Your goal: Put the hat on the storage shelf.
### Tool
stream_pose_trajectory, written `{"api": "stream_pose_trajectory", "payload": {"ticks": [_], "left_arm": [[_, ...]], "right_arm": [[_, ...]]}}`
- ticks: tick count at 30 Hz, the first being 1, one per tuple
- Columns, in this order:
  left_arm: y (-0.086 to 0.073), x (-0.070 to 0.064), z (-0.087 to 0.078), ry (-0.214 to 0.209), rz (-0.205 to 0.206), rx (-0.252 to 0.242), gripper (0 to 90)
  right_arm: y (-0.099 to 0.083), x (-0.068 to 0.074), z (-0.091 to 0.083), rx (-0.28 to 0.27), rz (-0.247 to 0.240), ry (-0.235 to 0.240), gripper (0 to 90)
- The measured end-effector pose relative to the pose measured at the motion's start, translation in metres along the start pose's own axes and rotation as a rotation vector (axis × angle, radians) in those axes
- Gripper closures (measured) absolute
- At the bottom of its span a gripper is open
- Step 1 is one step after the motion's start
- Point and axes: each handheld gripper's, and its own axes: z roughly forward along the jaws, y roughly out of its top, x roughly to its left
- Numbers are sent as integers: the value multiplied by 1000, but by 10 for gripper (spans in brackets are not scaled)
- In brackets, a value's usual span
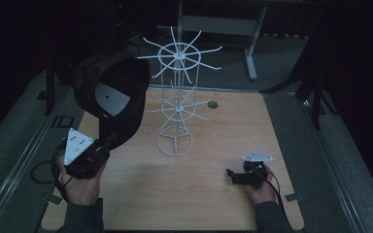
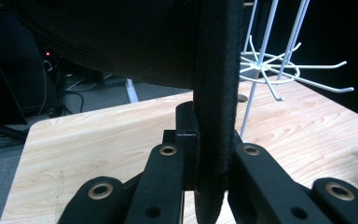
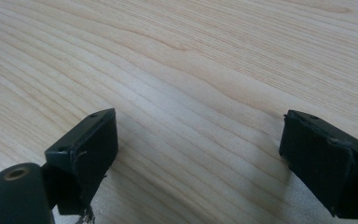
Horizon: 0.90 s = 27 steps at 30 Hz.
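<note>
We are squeezing the stiff brim of a fuzzy black cap (image 1: 110,97) in our left gripper (image 2: 210,154), holding it up beside the thin white wire rack (image 1: 176,97), while our right gripper (image 3: 200,154) is hanging wide open over the smooth wooden table (image 1: 209,194), and the cap's white label is too small to read.

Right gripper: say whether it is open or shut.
Open. The right gripper has its jaws spread wide apart over bare table, with nothing between them.
</note>
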Motion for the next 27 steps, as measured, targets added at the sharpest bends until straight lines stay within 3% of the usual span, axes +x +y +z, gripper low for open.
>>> {"api": "stream_pose_trajectory", "payload": {"ticks": [13, 27], "left_arm": [[1, -1, 10, 3, -8, 6, 864], [0, -9, 21, 24, 33, -2, 861]], "right_arm": [[0, 0, 0, 0, 0, -2, 113], [0, 0, 0, 0, -3, 0, 113]]}}
